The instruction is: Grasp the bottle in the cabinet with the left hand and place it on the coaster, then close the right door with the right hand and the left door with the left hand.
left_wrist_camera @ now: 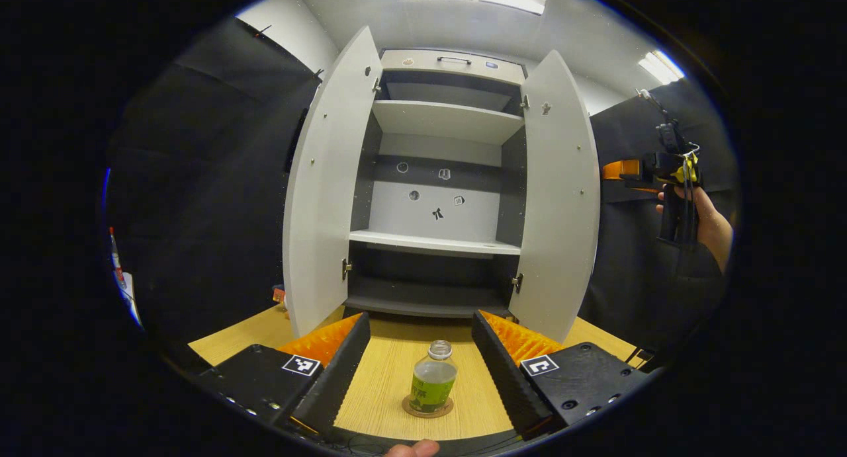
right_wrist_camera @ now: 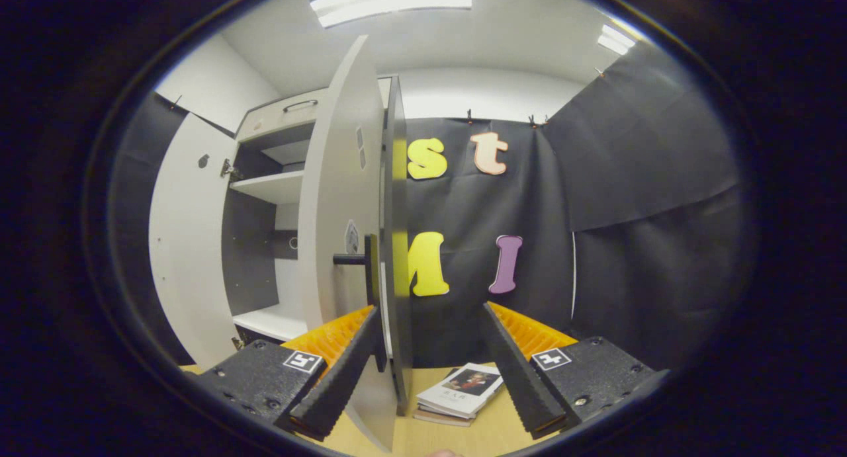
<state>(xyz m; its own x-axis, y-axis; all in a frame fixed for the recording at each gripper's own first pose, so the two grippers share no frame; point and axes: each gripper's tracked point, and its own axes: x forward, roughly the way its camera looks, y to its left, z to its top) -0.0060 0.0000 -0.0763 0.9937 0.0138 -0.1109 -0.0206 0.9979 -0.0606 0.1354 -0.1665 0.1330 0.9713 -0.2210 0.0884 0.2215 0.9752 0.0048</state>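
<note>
A clear bottle point(left_wrist_camera: 433, 379) with a green label stands upright on a round brown coaster point(left_wrist_camera: 427, 409) on the wooden table point(left_wrist_camera: 377, 384). My left gripper point(left_wrist_camera: 420, 318) is open around it, its fingers apart on either side and not touching it. Behind, the grey cabinet point(left_wrist_camera: 437, 242) has its left door point(left_wrist_camera: 324, 192) and right door point(left_wrist_camera: 559, 199) swung wide. A hand holds my right gripper point(left_wrist_camera: 612, 170) just outside the right door. In the right gripper view that door point(right_wrist_camera: 396, 245) stands edge-on between the open fingers of the right gripper point(right_wrist_camera: 430, 308), close to the left finger, its handle point(right_wrist_camera: 351, 260) pointing left.
Cabinet shelves point(left_wrist_camera: 433, 243) hold nothing that I can see. A small stack of books point(right_wrist_camera: 462, 392) lies on the table to the right of the cabinet. Black cloth walls close in both sides. A small object point(left_wrist_camera: 279, 294) sits by the left door's foot.
</note>
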